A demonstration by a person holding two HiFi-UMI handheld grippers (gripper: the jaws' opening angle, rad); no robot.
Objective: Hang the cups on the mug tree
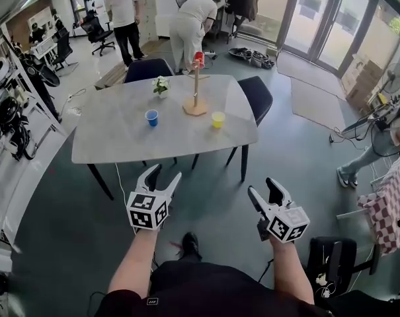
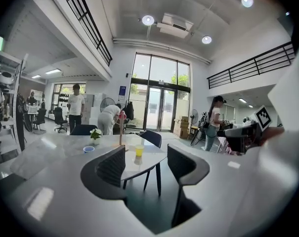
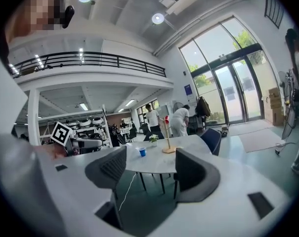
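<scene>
Two empty grippers wait well back from the table [image 1: 120, 137] with the cups.

The left gripper [image 1: 165, 172] and the right gripper [image 1: 262, 186] both have their jaws apart, with nothing between them. The blue cup [image 1: 151, 117] stands to the left of the mug tree [image 1: 195, 88], and the yellow cup [image 1: 217, 119] stands to its right. Both cups are upright with their mouths up. The tree stands straight up at the far middle of the table, long way up and down, with a red cup [image 1: 198, 59] at its top. The cups look small and light, so a hard push could tip one or slide it away. The tree is thin, so a bump while hanging a cup might knock it over, or shake the red cup off.
</scene>
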